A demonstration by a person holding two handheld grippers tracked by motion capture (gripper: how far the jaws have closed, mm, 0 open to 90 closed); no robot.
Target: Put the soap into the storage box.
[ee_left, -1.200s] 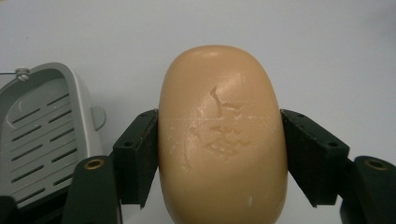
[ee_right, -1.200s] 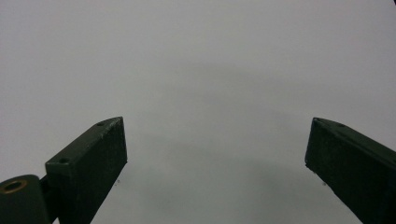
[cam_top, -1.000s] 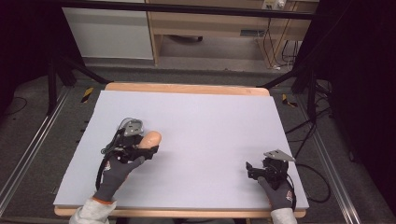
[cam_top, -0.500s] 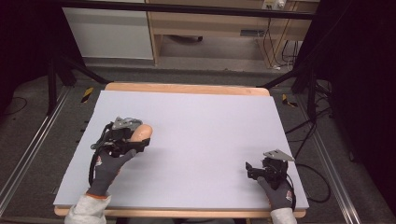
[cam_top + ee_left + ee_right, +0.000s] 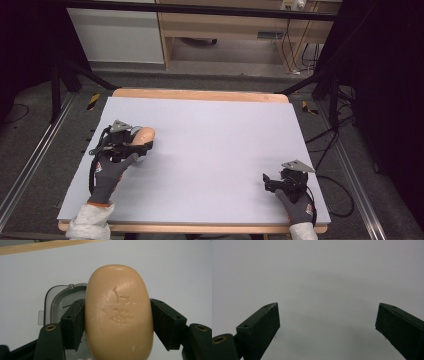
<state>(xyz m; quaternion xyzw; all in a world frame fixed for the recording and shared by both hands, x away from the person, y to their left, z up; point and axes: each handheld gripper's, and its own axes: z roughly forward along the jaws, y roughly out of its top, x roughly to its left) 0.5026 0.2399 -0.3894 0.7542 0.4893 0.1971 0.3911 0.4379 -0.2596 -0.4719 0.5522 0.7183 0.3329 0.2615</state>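
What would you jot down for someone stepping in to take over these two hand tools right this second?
Left gripper: shut on the tan soap bar, held above a clear soap dish at the table's left side.
Right gripper: open, holding nothing, resting near the table's front right corner.
Done: soap is gripped.
Left: probably setting the soap down, perhaps into the dish; I cannot tell which way it is headed.

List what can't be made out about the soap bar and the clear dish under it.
- Soap bar: its near end is cut off by the bottom edge of the left gripper view, and the fingers cover its sides.
- Clear dish: mostly hidden behind the soap and a finger; whether the soap touches it cannot be told.
- High view: left gripper and hand cover the dish; soap too small for surface marks.
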